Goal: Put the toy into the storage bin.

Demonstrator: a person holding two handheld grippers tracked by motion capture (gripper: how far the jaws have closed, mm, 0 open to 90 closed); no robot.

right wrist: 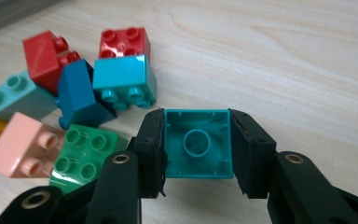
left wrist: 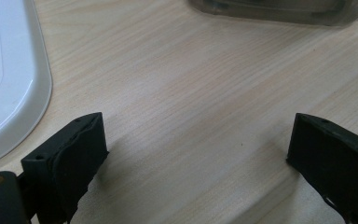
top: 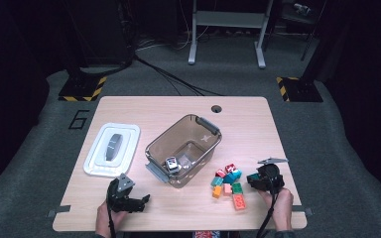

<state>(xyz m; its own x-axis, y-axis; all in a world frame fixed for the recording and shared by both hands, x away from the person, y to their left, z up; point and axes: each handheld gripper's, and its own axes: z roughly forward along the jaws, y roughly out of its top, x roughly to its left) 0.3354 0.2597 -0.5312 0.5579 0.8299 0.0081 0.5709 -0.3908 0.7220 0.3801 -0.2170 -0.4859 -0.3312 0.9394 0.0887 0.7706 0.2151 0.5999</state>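
A pile of toy bricks [top: 228, 184] lies on the table's right front, in red, teal, green, pink and orange. My right gripper [right wrist: 196, 142] is shut on a teal brick [right wrist: 197, 143] whose hollow underside faces the camera, both pads pressed to its sides. In the high view that gripper [top: 264, 179] sits just right of the pile. A clear brown bin [top: 183, 148] stands mid-table with a small grey-and-white object [top: 171, 164] inside. My left gripper [left wrist: 196, 149] stands open over bare wood, and in the high view it [top: 131, 201] rests at the table's left front.
A white lid [top: 112, 148] lies left of the bin; its rim [left wrist: 9, 84] shows beside my left jaws. The bin's base [left wrist: 279, 9] is just ahead of them. A cable hole [top: 216, 108] sits near the table's far edge.
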